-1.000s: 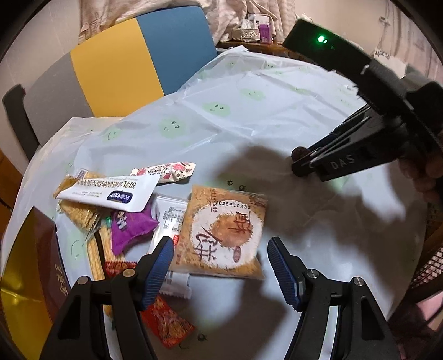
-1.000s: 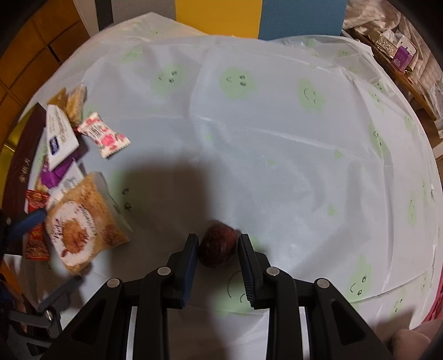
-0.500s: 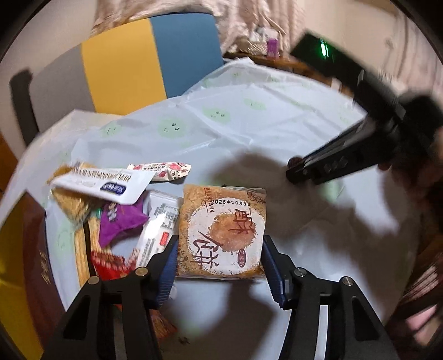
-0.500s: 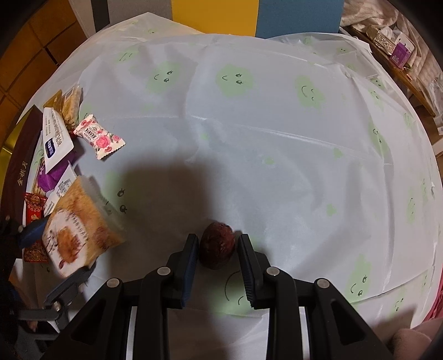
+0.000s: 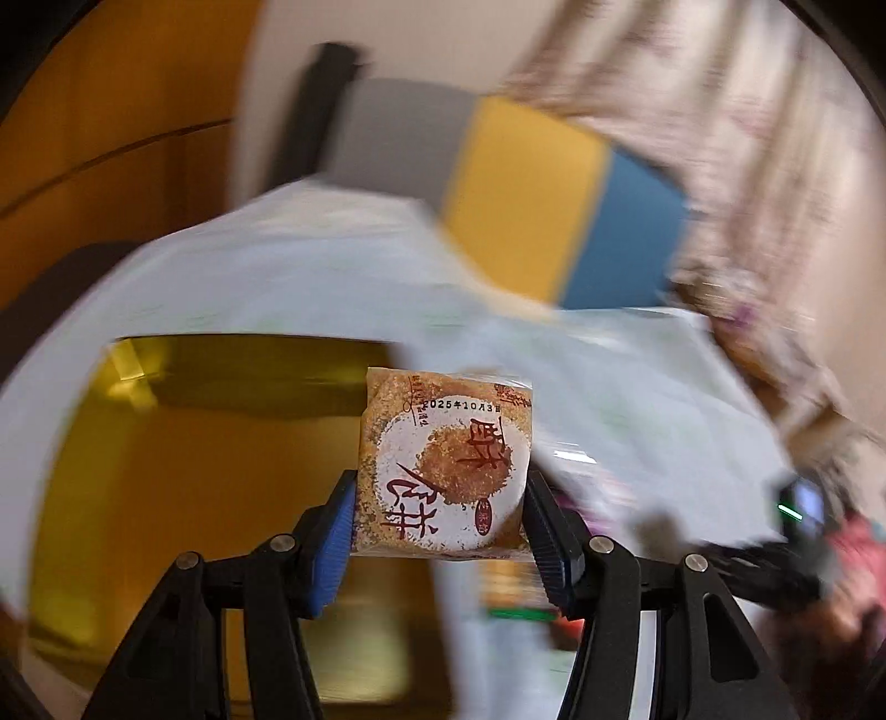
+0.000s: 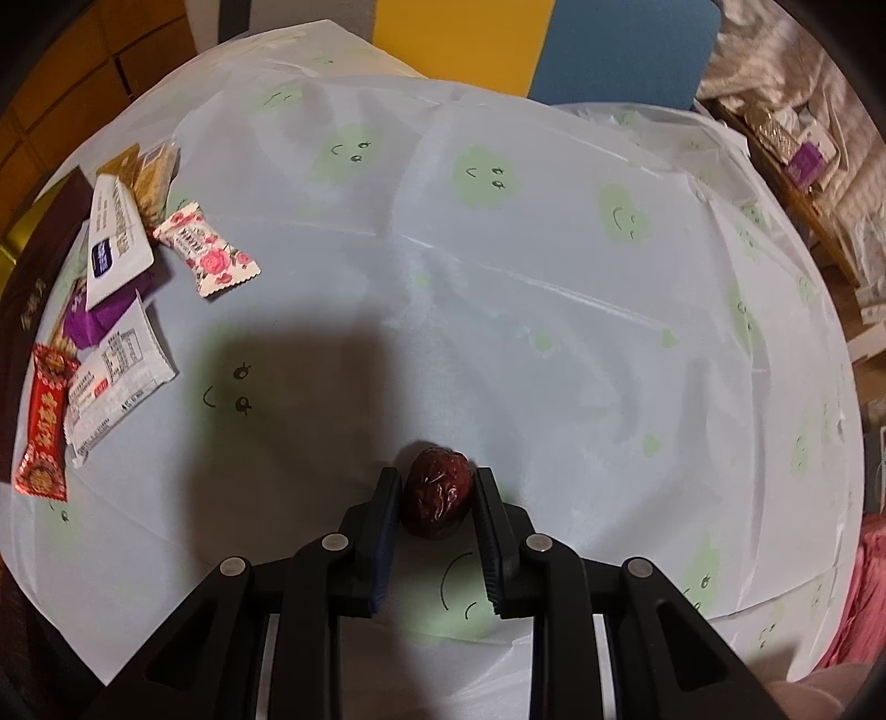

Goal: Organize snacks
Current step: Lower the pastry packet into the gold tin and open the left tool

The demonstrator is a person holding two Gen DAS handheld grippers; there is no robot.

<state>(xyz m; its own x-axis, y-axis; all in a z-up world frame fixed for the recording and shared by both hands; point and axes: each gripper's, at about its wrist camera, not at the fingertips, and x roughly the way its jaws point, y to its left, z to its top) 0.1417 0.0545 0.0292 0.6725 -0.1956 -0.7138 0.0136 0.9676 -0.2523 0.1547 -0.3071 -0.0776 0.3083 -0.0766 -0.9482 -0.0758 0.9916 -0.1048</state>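
My left gripper (image 5: 440,518) is shut on a square brown pastry packet (image 5: 446,462) with a white round label, held in the air above a gold-lined box (image 5: 183,459). This view is blurred by motion. My right gripper (image 6: 434,498) is shut on a wrinkled dark red date (image 6: 437,493) just above the white tablecloth (image 6: 498,310). A pile of snacks lies at the left of the right wrist view: a rose-print candy (image 6: 207,249), a white sachet (image 6: 113,235), a purple packet (image 6: 91,321), a white wrapper (image 6: 113,382) and a red candy (image 6: 44,421).
The box's dark brown rim (image 6: 25,288) lies along the table's left edge beside the pile. A chair with yellow and blue back panels (image 6: 542,44) stands behind the table. A cluttered side table (image 6: 797,149) stands at the far right.
My left gripper closed on the pastry packet, lifted it off the table and swung left over the gold box. My right gripper stays shut on the date, nearly still.
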